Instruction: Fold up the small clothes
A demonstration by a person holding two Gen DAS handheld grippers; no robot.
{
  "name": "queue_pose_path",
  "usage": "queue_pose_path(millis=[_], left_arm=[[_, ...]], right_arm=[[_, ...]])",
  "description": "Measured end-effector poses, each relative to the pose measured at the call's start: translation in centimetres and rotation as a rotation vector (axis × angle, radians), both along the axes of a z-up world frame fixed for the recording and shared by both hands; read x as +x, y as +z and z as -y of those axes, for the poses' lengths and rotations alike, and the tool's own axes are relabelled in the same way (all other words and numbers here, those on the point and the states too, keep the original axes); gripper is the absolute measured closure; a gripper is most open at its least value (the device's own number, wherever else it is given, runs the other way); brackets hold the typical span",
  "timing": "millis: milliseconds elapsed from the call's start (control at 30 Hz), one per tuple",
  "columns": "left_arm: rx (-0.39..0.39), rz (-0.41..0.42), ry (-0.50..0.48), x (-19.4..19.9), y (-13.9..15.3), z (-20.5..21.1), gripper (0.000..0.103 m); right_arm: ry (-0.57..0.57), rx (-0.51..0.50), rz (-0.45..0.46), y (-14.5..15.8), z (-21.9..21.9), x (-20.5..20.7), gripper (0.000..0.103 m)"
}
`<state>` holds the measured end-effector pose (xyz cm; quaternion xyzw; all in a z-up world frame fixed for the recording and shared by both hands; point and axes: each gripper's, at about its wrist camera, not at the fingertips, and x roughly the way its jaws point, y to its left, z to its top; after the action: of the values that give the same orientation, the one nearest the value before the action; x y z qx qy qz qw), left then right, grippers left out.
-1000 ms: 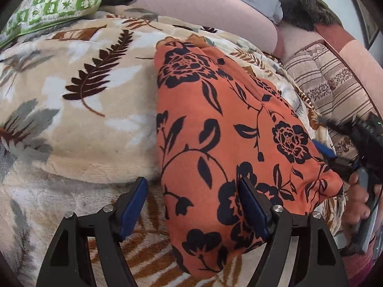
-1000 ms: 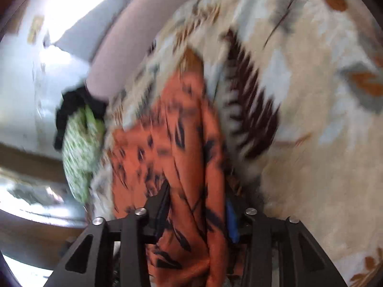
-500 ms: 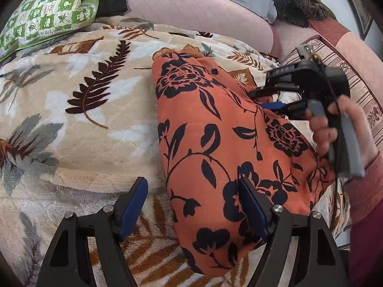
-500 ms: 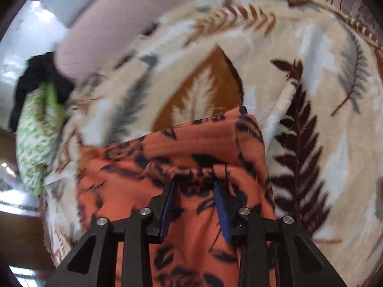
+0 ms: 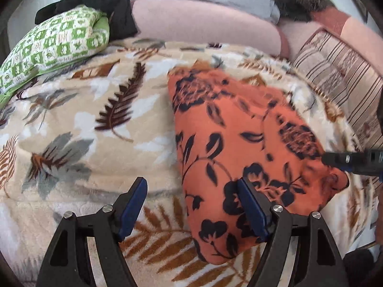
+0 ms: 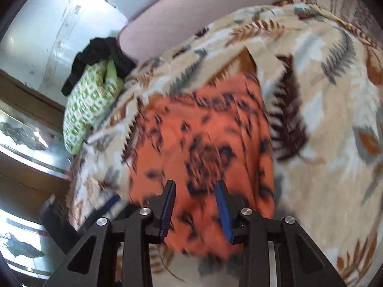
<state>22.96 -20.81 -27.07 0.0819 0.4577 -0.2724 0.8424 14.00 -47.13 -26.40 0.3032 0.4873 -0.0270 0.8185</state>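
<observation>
Jaws of the left gripper [image 5: 191,205] stand wide apart, its right pad over the orange floral garment [image 5: 239,143], which lies folded on the leaf-print blanket [image 5: 71,119]. At three o'clock the right gripper [image 6: 195,205], jaws parted, holds nothing. At eleven o'clock sits a green checked pillow [image 5: 55,45].

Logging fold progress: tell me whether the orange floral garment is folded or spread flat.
Folded: the orange floral garment lies as a narrow, thick bundle with rounded doubled edges on the leaf-print blanket.
</observation>
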Motion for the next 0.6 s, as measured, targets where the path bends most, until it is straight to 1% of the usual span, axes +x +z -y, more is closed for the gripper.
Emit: queue_pose_path(millis=[33, 67, 100, 167, 200, 267, 367, 433, 533, 600], left_arm=[[-0.014, -0.019, 0.002, -0.1, -0.4, -0.4, 0.023], [-0.028, -0.032, 0.009, -0.1, -0.6, -0.6, 0.023], [-0.037, -0.033, 0.018, -0.1, -0.5, -0.9, 0.023], [-0.036, -0.023, 0.017, -0.1, -0.4, -1.1, 0.023], [-0.039, -0.025, 0.02, 0.0, -0.4, -1.3, 0.022], [-0.061, -0.049, 0.025, 0.1, -0.5, -1.5, 0.022], [-0.082, -0.073, 0.03, 0.3, -0.8, -1.8, 0.022], [-0.097, -0.082, 0.03, 0.3, -1.0, -1.9, 0.022], [-0.117, -0.089, 0.027, 0.4, -1.3, -2.2, 0.021], [-0.124, -0.081, 0.025, 0.4, -1.4, -2.2, 0.021]], right_arm=[[-0.006, -0.055, -0.057, -1.5, -0.2, -0.6, 0.065], [-0.01, -0.07, -0.089, -2.7, 0.1, -0.8, 0.065], [-0.023, -0.039, -0.088, -3.3, 0.5, -1.1, 0.065], [-0.037, -0.01, -0.093, -2.3, 0.9, -0.7, 0.065], [-0.04, -0.013, -0.079, -1.3, 0.9, -0.2, 0.064], [-0.021, -0.018, -0.019, 1.1, 0.4, 1.5, 0.062], [0.039, -0.03, 0.027, 3.3, -1.7, 5.5, 0.062], [0.074, -0.025, 0.015, 3.3, -3.2, 8.5, 0.062], [0.129, 0.036, -0.05, 1.0, -5.3, 14.1, 0.062], [0.138, -0.009, -0.092, -1.1, -6.2, 17.5, 0.061]])
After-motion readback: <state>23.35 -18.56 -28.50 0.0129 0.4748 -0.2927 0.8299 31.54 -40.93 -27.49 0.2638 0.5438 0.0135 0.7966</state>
